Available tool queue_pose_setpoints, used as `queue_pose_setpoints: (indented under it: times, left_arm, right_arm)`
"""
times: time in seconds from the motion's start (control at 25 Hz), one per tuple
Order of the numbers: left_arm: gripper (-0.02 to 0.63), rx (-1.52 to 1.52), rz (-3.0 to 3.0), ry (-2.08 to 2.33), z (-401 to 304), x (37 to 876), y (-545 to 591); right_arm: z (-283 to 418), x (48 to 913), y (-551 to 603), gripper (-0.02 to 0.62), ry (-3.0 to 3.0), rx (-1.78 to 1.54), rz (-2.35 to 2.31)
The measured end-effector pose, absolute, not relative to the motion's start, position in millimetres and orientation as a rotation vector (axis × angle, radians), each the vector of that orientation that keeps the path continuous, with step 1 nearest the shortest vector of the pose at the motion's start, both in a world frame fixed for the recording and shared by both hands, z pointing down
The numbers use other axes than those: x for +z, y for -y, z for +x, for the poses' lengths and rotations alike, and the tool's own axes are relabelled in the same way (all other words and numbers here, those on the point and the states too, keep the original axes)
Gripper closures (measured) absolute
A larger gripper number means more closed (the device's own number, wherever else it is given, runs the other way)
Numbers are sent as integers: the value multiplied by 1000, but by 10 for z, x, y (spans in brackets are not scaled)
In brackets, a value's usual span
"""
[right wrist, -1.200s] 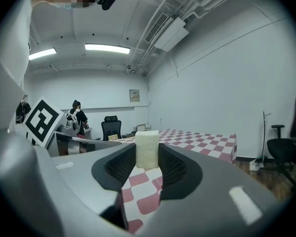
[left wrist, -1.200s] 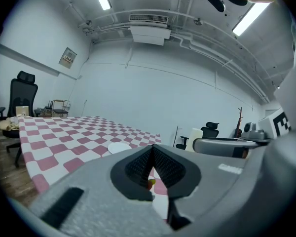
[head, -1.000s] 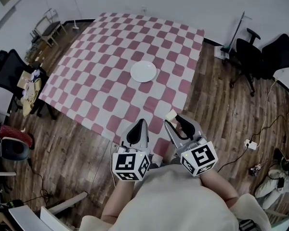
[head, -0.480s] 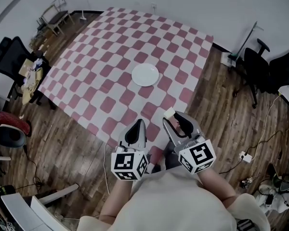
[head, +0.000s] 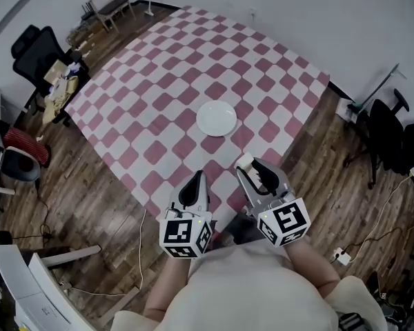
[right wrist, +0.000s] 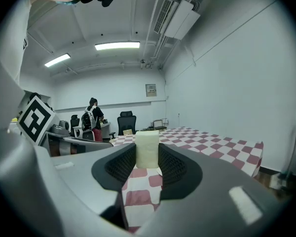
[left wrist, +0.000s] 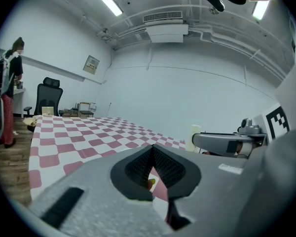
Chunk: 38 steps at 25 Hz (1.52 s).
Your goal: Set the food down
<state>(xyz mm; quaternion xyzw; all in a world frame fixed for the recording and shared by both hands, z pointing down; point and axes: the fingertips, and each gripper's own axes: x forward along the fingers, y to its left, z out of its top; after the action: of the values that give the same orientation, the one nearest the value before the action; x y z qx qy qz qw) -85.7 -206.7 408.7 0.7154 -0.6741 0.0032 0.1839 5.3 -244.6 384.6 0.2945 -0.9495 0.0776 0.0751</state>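
A pale cream block of food (head: 245, 163) sits between the jaws of my right gripper (head: 253, 169), which is shut on it above the near edge of the red-and-white checkered table (head: 145, 116). In the right gripper view the block (right wrist: 147, 149) stands upright between the ribbed pads (right wrist: 171, 164). A white plate (head: 216, 118) lies on the cloth farther out, beyond both grippers, with nothing on it. My left gripper (head: 195, 180) hovers beside the right one, shut with nothing in it; its tips (left wrist: 152, 150) meet.
Black office chairs stand at the far left (head: 36, 47) and at the right (head: 399, 133) of the table. Cables (head: 341, 254) trail over the wooden floor. A person with a backpack (right wrist: 92, 118) stands far off near desks.
The view has swung, so table and plate sit lower and further right in it. Both grippers keep their pose, and the right one still holds the block.
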Motion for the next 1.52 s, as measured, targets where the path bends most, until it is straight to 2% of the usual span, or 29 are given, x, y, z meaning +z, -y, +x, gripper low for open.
queue_pose_setpoints:
  times: [0.68, 1.52]
  left_arm:
    - [598, -7, 1809, 2088, -1035, 4264, 2649]
    - [598, -17, 1600, 2159, -1490, 4601, 2818]
  right_arm:
    - [-210, 4213, 3480, 446, 2807, 211, 624]
    - [-979, 5016, 4209, 446, 2577, 158, 372]
